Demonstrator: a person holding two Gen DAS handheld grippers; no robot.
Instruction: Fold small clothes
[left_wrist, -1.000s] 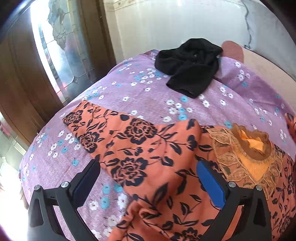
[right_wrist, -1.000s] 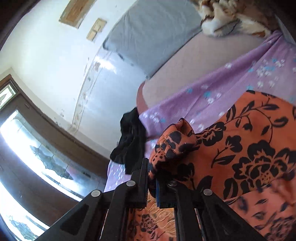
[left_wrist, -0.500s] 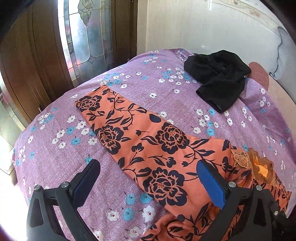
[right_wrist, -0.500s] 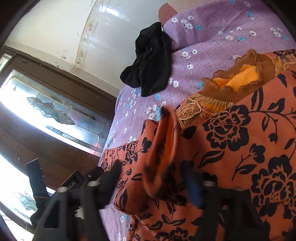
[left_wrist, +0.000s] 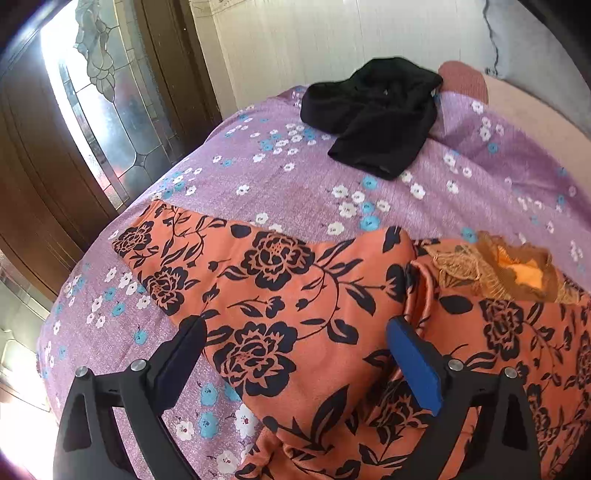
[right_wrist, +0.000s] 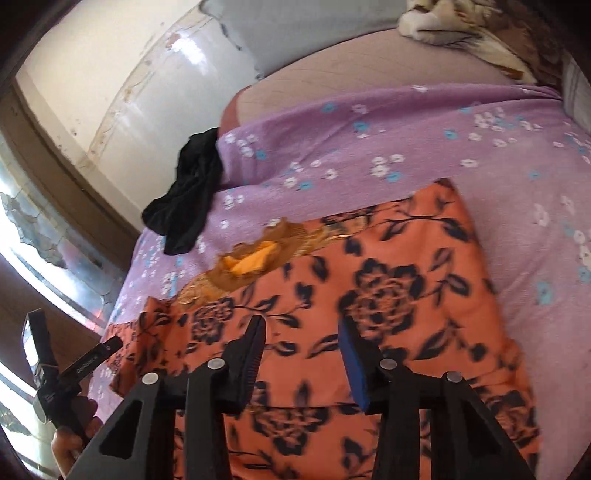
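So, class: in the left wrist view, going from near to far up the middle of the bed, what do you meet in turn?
Left gripper → orange floral garment → purple flowered bedsheet → black garment → pale wall.

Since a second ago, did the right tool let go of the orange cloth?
Yes. The right tool now hangs over the flat orange floral garment, jaws closing on nothing; the black cloth lies beyond.

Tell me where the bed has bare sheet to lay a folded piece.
Free: the sheet between the orange garment and the black cloth; also right of the garment in the right wrist view. Crowded: the near middle, under both grippers.
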